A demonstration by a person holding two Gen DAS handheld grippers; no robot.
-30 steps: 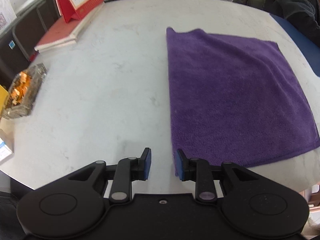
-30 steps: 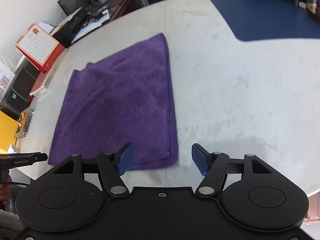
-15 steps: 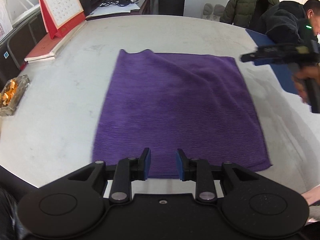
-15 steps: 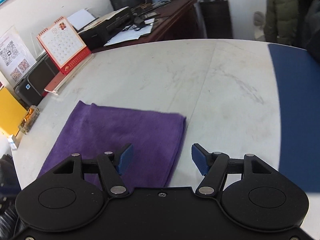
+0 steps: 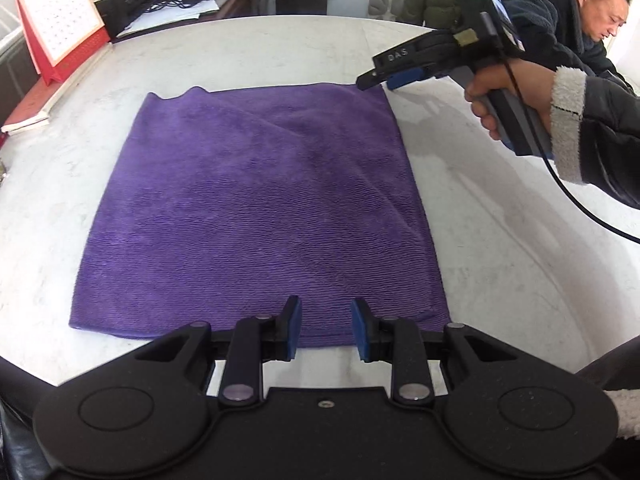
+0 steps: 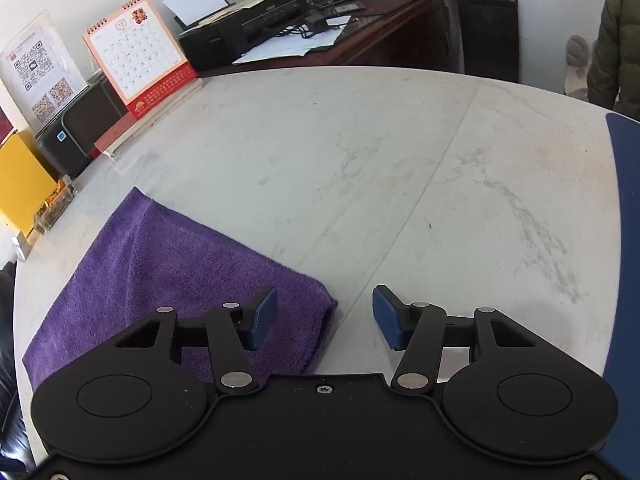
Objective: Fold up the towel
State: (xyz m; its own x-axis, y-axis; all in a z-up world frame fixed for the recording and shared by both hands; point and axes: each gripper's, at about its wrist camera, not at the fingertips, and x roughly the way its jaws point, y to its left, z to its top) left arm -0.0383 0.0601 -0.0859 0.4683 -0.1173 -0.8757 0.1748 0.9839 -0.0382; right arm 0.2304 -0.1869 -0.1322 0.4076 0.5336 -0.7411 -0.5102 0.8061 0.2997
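Observation:
A purple towel (image 5: pixel 256 208) lies flat on the white marble table (image 5: pixel 500 264). My left gripper (image 5: pixel 326 314) hovers over the middle of the towel's near edge; its jaws stand a narrow gap apart with nothing pinched. In the left wrist view my right gripper (image 5: pixel 376 78), held in a hand (image 5: pixel 504 96), sits at the towel's far right corner. Seen from the right wrist, that towel (image 6: pixel 168 272) corner lies under the left finger (image 6: pixel 262 318) of the right gripper (image 6: pixel 326 300). Its jaws are closing, and the pads do not press on the cloth.
A red desk calendar (image 5: pixel 60 32) stands on books (image 5: pixel 36 108) at the table's far left. A blue mat (image 6: pixel 628 240) covers the table's right side. A glass box (image 6: pixel 54 208) and a yellow box (image 6: pixel 20 184) sit at the left rim. A person in a dark jacket (image 5: pixel 560 20) leans in at the far right.
The left gripper slid from the towel's left side to the middle of its near edge. The right gripper swung from the near right corner to the far right corner, and its jaws narrowed.

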